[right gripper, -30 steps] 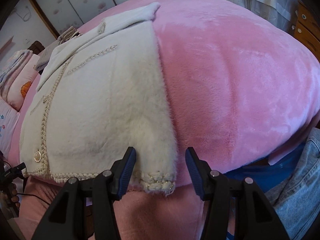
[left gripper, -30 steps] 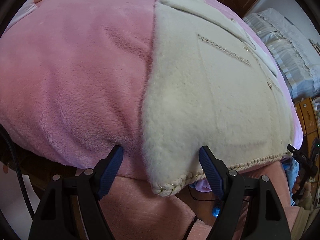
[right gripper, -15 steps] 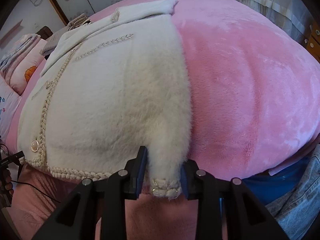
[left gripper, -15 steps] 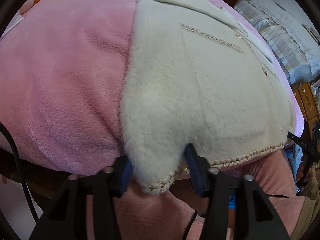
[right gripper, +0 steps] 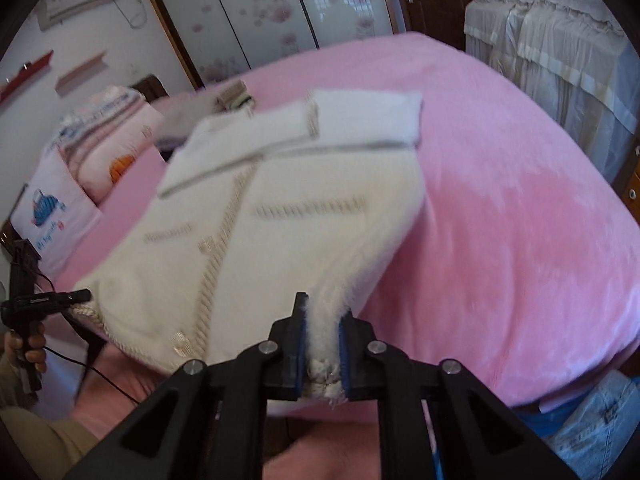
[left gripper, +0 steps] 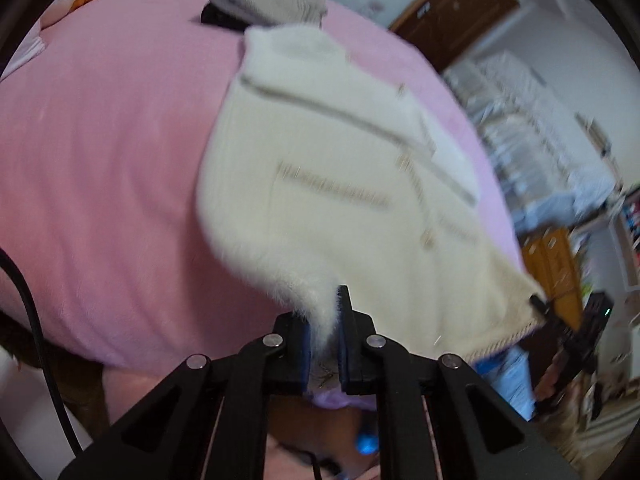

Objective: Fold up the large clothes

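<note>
A cream fluffy jacket (left gripper: 340, 184) with braided trim lies on the pink blanket (left gripper: 100, 168), its sleeves folded across the top. My left gripper (left gripper: 325, 344) is shut on the jacket's lower left hem corner and holds it lifted. My right gripper (right gripper: 323, 354) is shut on the jacket's (right gripper: 280, 216) lower right hem corner, also lifted off the blanket (right gripper: 500, 200). The hem hangs taut between the two grippers. The left gripper also shows at the left edge of the right wrist view (right gripper: 86, 295), and the right gripper at the right of the left wrist view (left gripper: 538, 305).
A grey folded garment (left gripper: 264, 0) lies at the bed's far end. Pillows and folded bedding (right gripper: 100, 140) are stacked at the left of the bed. A lace-covered piece of furniture (right gripper: 560, 52) and a wooden cabinet (left gripper: 556, 268) stand beside the bed.
Both grippers closed on the jacket's bottom hem corners and lifted them up off the blanket. The lower part of the jacket now rises from the bed.
</note>
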`<state>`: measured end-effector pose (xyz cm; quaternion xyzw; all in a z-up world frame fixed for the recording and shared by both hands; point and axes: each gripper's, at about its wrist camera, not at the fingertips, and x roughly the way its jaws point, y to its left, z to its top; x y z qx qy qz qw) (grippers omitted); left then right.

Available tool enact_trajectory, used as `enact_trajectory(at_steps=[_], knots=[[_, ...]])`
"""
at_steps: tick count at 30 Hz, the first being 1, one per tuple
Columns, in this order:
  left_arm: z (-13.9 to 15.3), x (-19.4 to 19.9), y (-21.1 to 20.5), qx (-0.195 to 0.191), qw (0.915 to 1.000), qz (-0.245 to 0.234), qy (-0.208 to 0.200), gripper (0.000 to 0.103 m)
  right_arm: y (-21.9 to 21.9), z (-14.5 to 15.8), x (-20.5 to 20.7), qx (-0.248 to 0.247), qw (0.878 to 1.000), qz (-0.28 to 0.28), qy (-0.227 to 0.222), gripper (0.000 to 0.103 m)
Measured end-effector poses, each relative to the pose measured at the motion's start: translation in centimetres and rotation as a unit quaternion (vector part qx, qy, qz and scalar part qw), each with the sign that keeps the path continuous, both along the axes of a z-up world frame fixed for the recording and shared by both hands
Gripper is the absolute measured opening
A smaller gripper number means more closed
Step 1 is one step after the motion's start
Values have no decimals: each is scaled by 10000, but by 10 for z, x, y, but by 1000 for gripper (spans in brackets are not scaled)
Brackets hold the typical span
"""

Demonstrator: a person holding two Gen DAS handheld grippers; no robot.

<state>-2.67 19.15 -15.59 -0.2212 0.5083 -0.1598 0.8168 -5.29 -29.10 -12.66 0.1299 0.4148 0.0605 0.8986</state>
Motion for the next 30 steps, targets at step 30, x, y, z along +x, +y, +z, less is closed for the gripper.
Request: enact_trajectory(at_steps=[30], knots=[[-35, 336, 6, 630, 9936, 778, 521, 19, -76, -40, 312, -184, 9918, -1199, 396, 49]])
